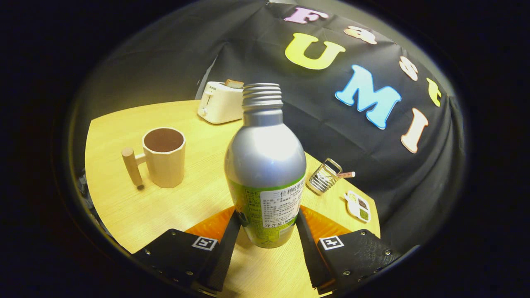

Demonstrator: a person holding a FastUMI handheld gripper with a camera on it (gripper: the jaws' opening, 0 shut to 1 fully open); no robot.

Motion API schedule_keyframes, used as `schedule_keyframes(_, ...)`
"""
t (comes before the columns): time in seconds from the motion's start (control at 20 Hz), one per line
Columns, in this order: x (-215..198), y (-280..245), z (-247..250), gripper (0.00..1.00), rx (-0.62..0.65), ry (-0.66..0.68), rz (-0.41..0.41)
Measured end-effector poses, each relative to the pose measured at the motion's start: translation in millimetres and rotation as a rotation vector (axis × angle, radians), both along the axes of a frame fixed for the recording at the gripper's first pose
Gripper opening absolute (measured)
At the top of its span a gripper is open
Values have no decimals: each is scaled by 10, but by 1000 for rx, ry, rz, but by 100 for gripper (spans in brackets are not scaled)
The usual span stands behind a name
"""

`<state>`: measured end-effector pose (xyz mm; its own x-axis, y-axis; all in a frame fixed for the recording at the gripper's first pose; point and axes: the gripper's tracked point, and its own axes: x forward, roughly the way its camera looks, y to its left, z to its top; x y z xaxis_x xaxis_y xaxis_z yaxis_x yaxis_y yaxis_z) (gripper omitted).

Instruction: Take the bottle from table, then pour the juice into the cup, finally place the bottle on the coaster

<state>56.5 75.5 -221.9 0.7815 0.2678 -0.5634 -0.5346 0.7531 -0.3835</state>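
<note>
A silver metal bottle [265, 157] with a green label and an uncapped threaded neck stands upright between my fingers. My gripper [268, 217] is shut on its lower labelled part, one finger pressing each side. An orange coaster [207, 227] lies on the wooden table [124, 207] right behind the fingers, showing on both sides of the bottle. I cannot tell whether the bottle's base rests on the table or hangs just above it. Beyond and left of the bottle is a pale faceted cup [163, 157] with a stick handle pointing left; its inside looks dark.
A white toaster [219, 102] with a slice of toast stands at the table's far edge behind the bottle. To the right of the bottle lie a small metal wire rack [324, 176] and a white dish [358, 205] near the table's right edge.
</note>
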Motion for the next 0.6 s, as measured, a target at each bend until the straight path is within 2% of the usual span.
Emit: schedule_keyframes(0.6, 33, 72, -88, 75, -251, -9, 81)
